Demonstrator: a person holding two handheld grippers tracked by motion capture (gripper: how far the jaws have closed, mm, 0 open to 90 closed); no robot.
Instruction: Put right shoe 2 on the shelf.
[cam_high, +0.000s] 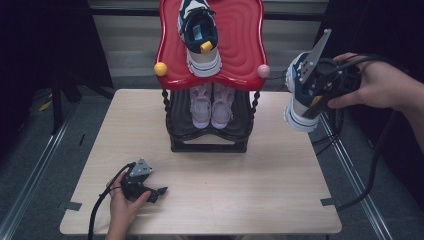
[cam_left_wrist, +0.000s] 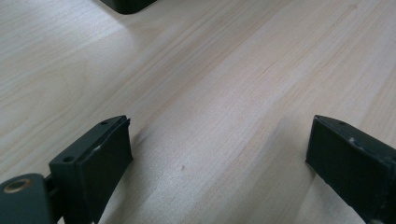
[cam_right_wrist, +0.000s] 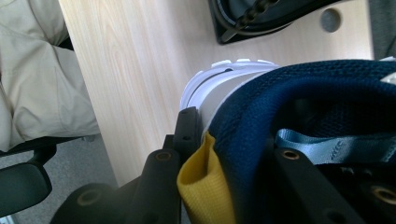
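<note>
We are holding a navy and white sneaker (cam_high: 300, 102) in the right gripper (cam_high: 320, 85), pinching it by the heel collar just beside its yellow pull tab (cam_right_wrist: 205, 186), off the worktop's (cam_high: 210, 200) edge at about two o'clock. Its mate (cam_high: 200, 35) is sitting on the red top shelf (cam_high: 240, 45) of the shoe rack (cam_high: 210, 142) at twelve o'clock, with a pink pair (cam_high: 212, 102) on the lower shelf.

The grip is taking only the soft collar, so the shoe is hanging toe-down and may be swinging or slipping out as we are carrying it. The free room on the red shelf is lying right of the mate, near the pink ball (cam_high: 263, 70) at the corner; the dangling toe could be catching that ball or the raised rim, or nudging the mate. The left gripper (cam_high: 150, 192) is resting spread and empty at seven o'clock.
</note>
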